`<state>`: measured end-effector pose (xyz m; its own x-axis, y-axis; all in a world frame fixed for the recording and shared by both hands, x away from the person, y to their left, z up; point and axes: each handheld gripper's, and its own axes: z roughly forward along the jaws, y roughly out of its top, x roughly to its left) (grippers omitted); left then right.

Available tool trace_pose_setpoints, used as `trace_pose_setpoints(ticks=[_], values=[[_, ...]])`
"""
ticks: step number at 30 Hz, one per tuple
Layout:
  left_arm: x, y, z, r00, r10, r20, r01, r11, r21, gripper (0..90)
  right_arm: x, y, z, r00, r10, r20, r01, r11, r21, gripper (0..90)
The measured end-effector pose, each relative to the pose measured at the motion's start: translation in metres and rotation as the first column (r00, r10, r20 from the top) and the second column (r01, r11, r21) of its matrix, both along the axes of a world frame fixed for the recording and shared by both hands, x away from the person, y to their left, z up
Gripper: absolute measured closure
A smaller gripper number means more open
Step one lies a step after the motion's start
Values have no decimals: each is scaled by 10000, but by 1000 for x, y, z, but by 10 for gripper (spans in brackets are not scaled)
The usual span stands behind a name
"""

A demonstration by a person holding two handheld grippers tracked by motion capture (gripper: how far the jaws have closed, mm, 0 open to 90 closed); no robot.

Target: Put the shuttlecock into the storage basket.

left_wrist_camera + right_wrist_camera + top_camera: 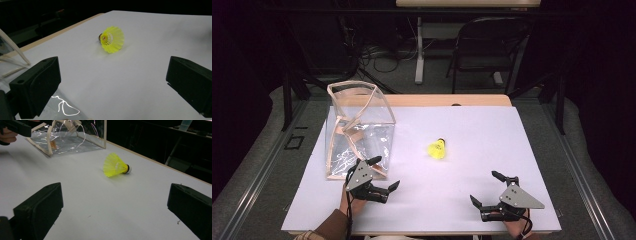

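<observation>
Your left tongs [386,173] rest low over the white surface [492,140] with both jaws spread wide apart and nothing between them. In the left gripper view the two black jaws stand at the far left and far right edges, and bare surface lies between them.

Your right tongs [485,187] are in the same condition: jaws spread wide, holding nothing, low over the surface near your edge of it. In the high view the grey three-cornered plate sits on top of each gripper.

The yellow shuttlecock [437,149] lies on its side on the surface, ahead of both tongs and between them, well apart from each. It touches neither gripper. In the left gripper view the shuttlecock [112,39] lies ahead of the jaws and a little right of their left jaw, with its open skirt turned toward the camera and its dark-ringed cork pointing away. In the right gripper view the shuttlecock [115,166] lies ahead, roughly midway between the jaws, with its skirt to the left and its white cork to the right.

The clear bag [357,131] with tan edging stands open-topped just beyond and to the left of your left tongs, close to the upper jaw. In the right gripper view the clear bag [67,137] lies far ahead to the left, beyond the shuttlecock.
</observation>
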<state>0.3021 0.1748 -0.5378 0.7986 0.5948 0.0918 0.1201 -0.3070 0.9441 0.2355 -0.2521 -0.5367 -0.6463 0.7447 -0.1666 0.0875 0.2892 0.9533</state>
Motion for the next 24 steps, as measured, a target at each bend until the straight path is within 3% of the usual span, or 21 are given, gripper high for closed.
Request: trace_pose_setpoints(ticks=[24], values=[[23, -18, 12, 9991, -398, 115, 396, 9991, 165, 0, 0, 0, 0, 10000, 9, -46, -9, 10000, -12, 0]])
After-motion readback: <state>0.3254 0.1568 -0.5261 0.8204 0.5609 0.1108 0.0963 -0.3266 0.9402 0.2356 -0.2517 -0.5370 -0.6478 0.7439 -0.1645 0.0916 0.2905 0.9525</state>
